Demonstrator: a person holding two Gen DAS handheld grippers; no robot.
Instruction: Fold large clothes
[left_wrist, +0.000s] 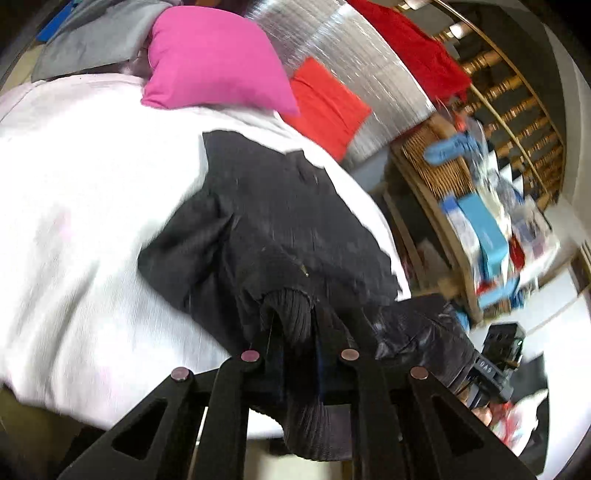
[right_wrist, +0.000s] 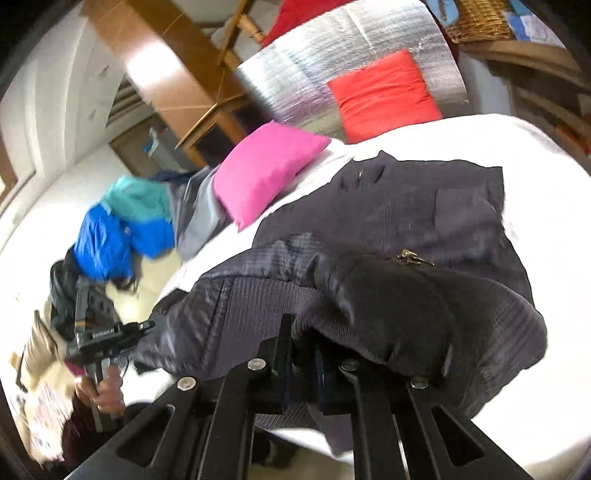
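While angled down over bed (left_wrist: 74, 221), both grippers' fingers (left_wrist: 295, 325) (right_wrist: 314, 347) clamp jacket (left_wrist: 280, 206) hem.

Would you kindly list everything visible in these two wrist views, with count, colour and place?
jacket: one, black, on the bed, near hem lifted
bed cover: one, white, under the jacket
pink cushion: one, far end of bed
red cushion: one, against the silver panel
silver panel: one, behind the cushions
blue and teal garment: one, on the floor beside the bed
wicker shelf: one, brown, cluttered, past the bed's side
left gripper: black, shut on the jacket's ribbed hem
right gripper: black, shut on the hem
hand: one, holding the left gripper's handle
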